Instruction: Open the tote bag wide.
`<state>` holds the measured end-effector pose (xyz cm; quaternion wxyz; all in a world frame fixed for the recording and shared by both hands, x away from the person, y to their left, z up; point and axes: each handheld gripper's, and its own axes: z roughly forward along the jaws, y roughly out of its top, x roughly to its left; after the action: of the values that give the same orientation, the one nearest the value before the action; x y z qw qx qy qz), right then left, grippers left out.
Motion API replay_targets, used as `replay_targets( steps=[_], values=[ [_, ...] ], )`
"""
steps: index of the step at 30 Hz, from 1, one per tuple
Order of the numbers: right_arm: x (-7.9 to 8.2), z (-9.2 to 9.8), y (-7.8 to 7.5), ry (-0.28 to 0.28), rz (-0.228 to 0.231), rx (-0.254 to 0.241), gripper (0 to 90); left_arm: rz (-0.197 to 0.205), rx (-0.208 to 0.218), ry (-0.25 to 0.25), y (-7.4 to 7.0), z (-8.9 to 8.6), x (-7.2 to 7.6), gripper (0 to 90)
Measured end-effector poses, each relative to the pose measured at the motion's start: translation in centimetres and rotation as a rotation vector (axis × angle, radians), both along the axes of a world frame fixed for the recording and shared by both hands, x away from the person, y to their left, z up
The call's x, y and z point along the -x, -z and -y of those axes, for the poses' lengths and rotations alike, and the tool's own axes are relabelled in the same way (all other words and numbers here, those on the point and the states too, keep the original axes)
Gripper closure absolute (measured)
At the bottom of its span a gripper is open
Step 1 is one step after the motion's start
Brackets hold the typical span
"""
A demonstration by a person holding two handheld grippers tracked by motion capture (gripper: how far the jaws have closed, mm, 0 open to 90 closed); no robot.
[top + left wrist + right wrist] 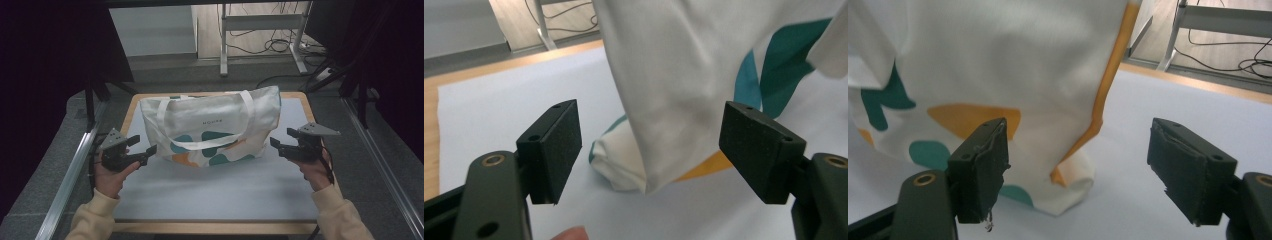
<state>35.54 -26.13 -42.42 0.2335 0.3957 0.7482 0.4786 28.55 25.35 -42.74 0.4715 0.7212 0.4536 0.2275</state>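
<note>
Person's cream sleeves [95, 217] nearest, at table's [215, 227] near edge. L gripper [142, 149] and R gripper [281, 140] both w/ jaws wide apart, nothing betw. them, one at each bottom corner of the tote bag [210, 125]. Bag stands mid-table on a grey mat [210, 190], white w/ teal & orange shapes, handle drooping over front. Desk legs and cables [265, 42] on floor beyond.

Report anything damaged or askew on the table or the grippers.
The right gripper has frayed, torn pads, with a loose shred hanging off the left one. The tote bag stands upright and looks fine.
</note>
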Motion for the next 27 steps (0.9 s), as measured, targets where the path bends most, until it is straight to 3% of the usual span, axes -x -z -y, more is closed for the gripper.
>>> replay_targets(
  steps=[14,20,23,27],
  values=[
    [-2.6,-0.4,-2.6,0.002,0.010,-0.017,25.4,0.006,0.038,0.014,-1.6,-0.1,-1.9,25.0],
    [-4.6,-1.0,-3.2,-0.019,-0.017,-0.032,26.0,-0.018,0.061,0.078,-1.8,0.3,-3.6,25.6],
    [-5.2,-1.3,-3.2,-0.032,-0.023,-0.040,28.1,-0.034,0.050,0.085,-1.8,0.9,-4.2,32.4],
    [-5.5,-1.5,-3.2,-0.040,-0.025,-0.043,33.3,-0.026,0.022,0.073,-1.9,1.2,-4.3,40.7]
  ],
)
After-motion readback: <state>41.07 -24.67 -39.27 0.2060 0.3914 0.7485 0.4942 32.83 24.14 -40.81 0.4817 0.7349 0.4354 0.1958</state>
